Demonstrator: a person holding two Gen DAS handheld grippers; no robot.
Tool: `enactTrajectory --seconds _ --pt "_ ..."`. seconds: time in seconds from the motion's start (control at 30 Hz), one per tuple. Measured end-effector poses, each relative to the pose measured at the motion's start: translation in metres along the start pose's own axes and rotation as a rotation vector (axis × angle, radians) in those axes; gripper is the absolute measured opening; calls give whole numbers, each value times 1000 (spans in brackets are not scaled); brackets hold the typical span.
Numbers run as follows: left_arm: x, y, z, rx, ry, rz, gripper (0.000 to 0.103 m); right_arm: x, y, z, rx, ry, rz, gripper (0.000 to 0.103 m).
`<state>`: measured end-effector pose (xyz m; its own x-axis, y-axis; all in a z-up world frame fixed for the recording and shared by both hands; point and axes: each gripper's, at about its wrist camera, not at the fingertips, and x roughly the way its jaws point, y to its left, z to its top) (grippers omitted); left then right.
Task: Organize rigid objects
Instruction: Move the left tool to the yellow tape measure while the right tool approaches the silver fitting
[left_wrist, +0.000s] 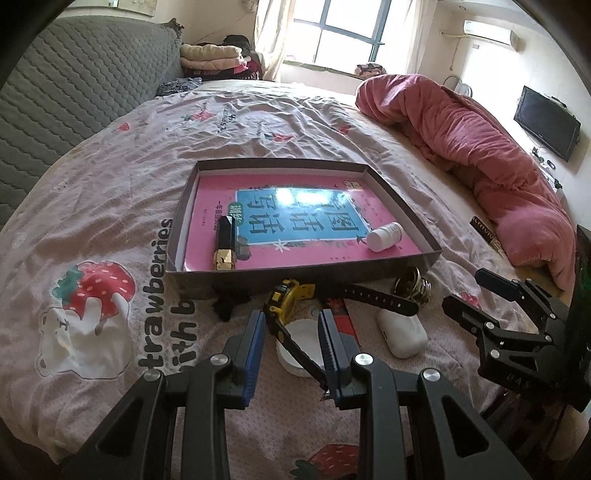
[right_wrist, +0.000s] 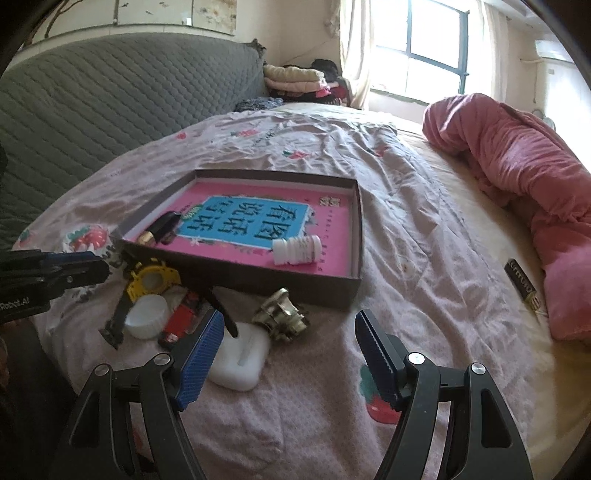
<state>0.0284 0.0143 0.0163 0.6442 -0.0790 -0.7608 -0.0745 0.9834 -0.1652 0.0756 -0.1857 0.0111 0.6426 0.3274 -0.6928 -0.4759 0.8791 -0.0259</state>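
A shallow brown box on the bed holds a pink book, a black-and-gold lipstick and a white pill bottle. In front of it lie a yellow watch with a black strap, a white round lid, a red flat item, a white earbud case and a brass-coloured metal piece. My left gripper hovers over the strap and lid, jaws apart, pressing nothing. My right gripper stands wide open near the case.
A pink quilt is bunched along the bed's right side, with a dark slim tube beside it. A small black item lies at the box's front. Grey padded headboard at the left.
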Motion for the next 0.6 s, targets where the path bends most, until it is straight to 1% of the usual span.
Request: enactTrajectory --seconds 0.2,0.6 --pt "8 1 -3 -4 13 1 29 11 -11 0 66 33 9 75" --pt "37 6 4 -6 36 8 29 39 1 0 83 99 62 75"
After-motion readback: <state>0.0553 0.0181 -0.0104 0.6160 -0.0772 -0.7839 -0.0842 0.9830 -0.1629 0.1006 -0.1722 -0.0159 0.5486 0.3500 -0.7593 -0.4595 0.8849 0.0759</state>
